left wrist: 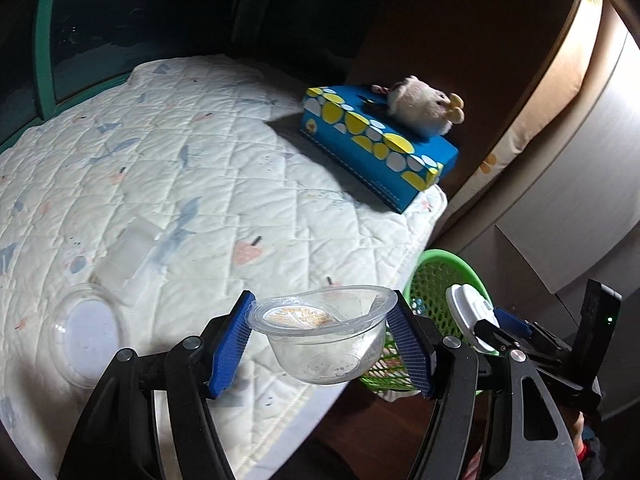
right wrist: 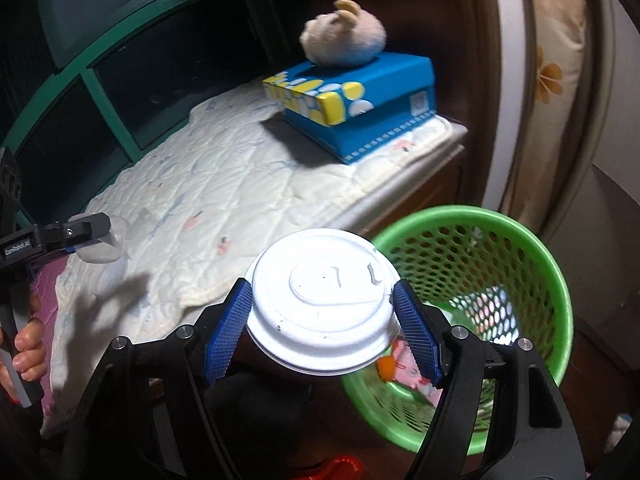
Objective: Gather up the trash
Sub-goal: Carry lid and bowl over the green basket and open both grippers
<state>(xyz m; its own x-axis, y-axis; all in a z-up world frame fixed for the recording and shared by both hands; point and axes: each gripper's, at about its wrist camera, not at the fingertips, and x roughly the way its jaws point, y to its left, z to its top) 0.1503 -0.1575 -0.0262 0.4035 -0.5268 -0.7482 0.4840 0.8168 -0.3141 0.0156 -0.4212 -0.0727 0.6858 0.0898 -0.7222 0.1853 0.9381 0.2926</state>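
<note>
Left gripper [left wrist: 322,340]: a clear plastic cup [left wrist: 324,340] is pinched by the rim between the blue pads; it is held above the edge of the quilt [left wrist: 180,168], short of the basket; some film or label is seen inside it.
Right gripper [right wrist: 322,336]: a white-lidded cup [right wrist: 320,312] is clamped between the pads; it is held beside the rim of the green basket [right wrist: 532,264], not yet over the opening.
Basket: it stands on the floor next to the bed; wrappers are already seen at the bottom, so part of the collecting is judged done.
Left on the quilt: a clear round lid [left wrist: 90,336] and a clear flat piece of plastic [left wrist: 128,256] beside it are yet to be picked up.
Not trash, by judgement: the blue tissue box [left wrist: 380,140] and the plush toy [left wrist: 424,108] resting on it.
Remaining: both held cups are to be dropped in the basket; then the two clear pieces.
</note>
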